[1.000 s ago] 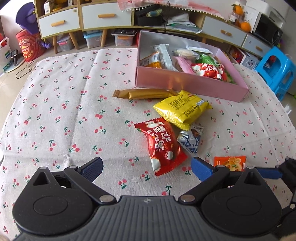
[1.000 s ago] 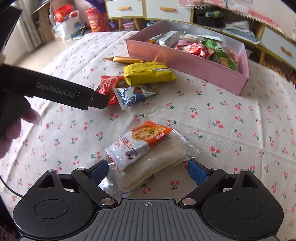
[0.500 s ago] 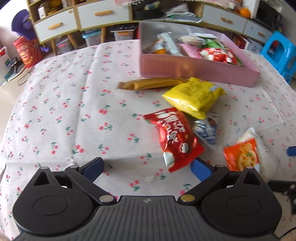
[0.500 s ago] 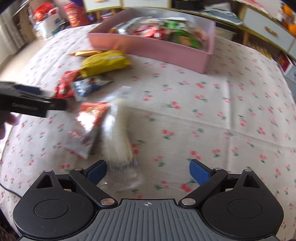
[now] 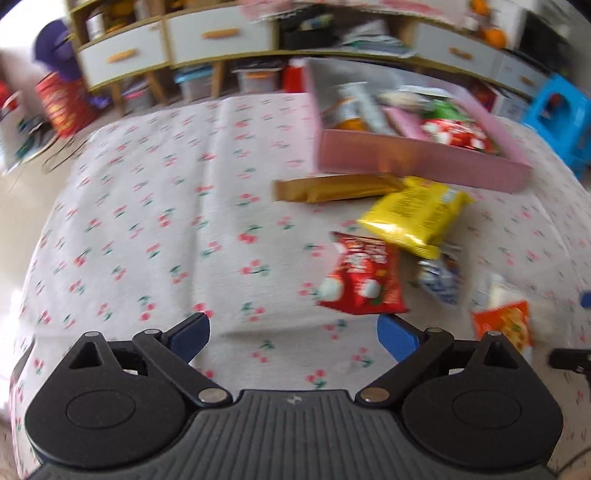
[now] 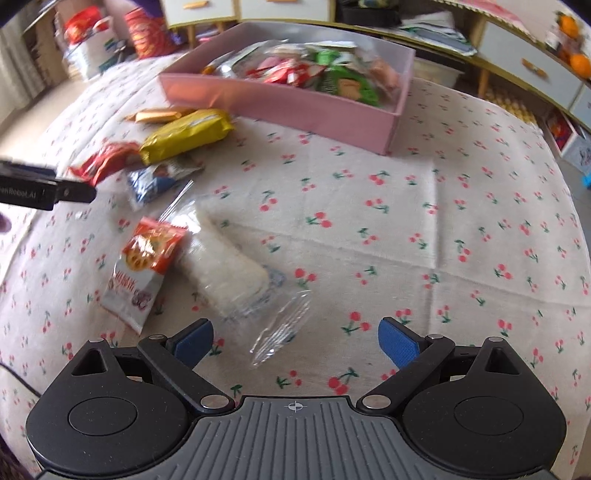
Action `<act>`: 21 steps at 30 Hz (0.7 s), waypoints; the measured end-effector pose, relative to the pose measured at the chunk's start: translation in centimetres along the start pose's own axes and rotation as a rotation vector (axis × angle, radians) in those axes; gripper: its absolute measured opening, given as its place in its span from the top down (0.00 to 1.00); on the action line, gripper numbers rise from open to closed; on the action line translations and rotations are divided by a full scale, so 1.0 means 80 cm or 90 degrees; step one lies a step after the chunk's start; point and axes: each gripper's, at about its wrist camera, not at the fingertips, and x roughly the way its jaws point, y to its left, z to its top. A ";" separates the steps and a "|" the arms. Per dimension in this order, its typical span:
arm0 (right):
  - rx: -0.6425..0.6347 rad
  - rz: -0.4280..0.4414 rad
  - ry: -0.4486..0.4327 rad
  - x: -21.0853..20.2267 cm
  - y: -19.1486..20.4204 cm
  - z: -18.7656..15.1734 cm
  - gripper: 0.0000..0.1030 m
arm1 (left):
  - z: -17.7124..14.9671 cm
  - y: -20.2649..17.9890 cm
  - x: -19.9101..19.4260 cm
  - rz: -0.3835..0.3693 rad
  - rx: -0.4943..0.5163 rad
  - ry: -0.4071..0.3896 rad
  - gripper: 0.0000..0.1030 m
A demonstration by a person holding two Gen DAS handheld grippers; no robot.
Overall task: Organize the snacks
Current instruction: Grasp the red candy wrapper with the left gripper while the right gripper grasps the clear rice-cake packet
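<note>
A pink box (image 5: 417, 166) (image 6: 280, 103) holding several snacks stands at the back of the cherry-print cloth. In front of it lie a gold bar (image 5: 332, 188) (image 6: 159, 115), a yellow packet (image 5: 413, 218) (image 6: 188, 134), a red packet (image 5: 364, 277) (image 6: 107, 160) and a blue-white packet (image 5: 437, 280) (image 6: 162, 181). My left gripper (image 5: 293, 334) hangs just short of the red packet; its jaws are closing, wide apart, with only cloth between them. An orange-white packet (image 6: 144, 269) (image 5: 502, 325) and a clear-wrapped white bar (image 6: 225, 273) lie ahead-left of my open right gripper (image 6: 295, 341).
White-drawered cabinets (image 5: 218, 35) line the back wall. A blue stool (image 5: 565, 110) stands off the table's right side, and red bags (image 5: 61, 103) sit on the floor at the left. Bare cloth (image 6: 461, 221) stretches to the right of the snacks.
The right gripper slid right, so the white bar and orange-white packet went from between its jaws to ahead-left. In the left view the snacks shifted right and the picture blurred.
</note>
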 end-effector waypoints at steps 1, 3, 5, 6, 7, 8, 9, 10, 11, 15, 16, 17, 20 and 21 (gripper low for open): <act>-0.010 -0.003 -0.001 0.001 0.004 0.000 0.05 | 0.000 -0.005 0.000 -0.008 0.012 -0.001 0.06; -0.028 -0.003 -0.008 0.002 0.013 0.000 0.05 | 0.000 -0.015 0.002 -0.025 0.034 -0.002 0.06; -0.037 -0.002 -0.017 0.002 0.018 0.001 0.06 | 0.001 -0.023 0.004 -0.042 0.050 -0.002 0.06; -0.040 -0.001 -0.021 0.003 0.020 0.002 0.07 | 0.001 -0.027 0.004 -0.044 0.056 -0.004 0.06; -0.042 -0.001 -0.025 0.003 0.021 0.003 0.07 | 0.001 -0.030 0.005 -0.041 0.058 -0.007 0.08; -0.045 -0.002 -0.029 0.004 0.023 0.004 0.07 | 0.002 -0.032 0.006 -0.035 0.058 -0.010 0.09; -0.047 -0.002 -0.033 0.005 0.023 0.006 0.08 | 0.004 -0.031 0.011 -0.028 0.056 -0.010 0.12; -0.049 -0.004 -0.038 0.005 0.024 0.006 0.08 | 0.005 -0.031 0.013 -0.023 0.051 -0.011 0.17; -0.051 -0.007 -0.044 0.004 0.025 0.007 0.08 | 0.006 -0.030 0.015 -0.019 0.046 -0.012 0.20; -0.054 -0.010 -0.060 0.005 0.026 0.011 0.16 | 0.011 -0.026 0.017 -0.024 0.025 -0.022 0.29; -0.053 -0.008 -0.062 0.005 0.026 0.012 0.17 | 0.012 -0.025 0.017 -0.025 0.022 -0.025 0.33; -0.052 -0.005 -0.065 0.005 0.026 0.013 0.20 | 0.013 -0.025 0.015 -0.027 0.019 -0.028 0.37; -0.050 0.004 -0.070 0.005 0.027 0.015 0.27 | 0.014 -0.026 0.015 -0.031 0.011 -0.028 0.49; -0.052 0.003 -0.070 0.005 0.028 0.016 0.28 | 0.015 -0.027 0.015 -0.033 0.008 -0.028 0.52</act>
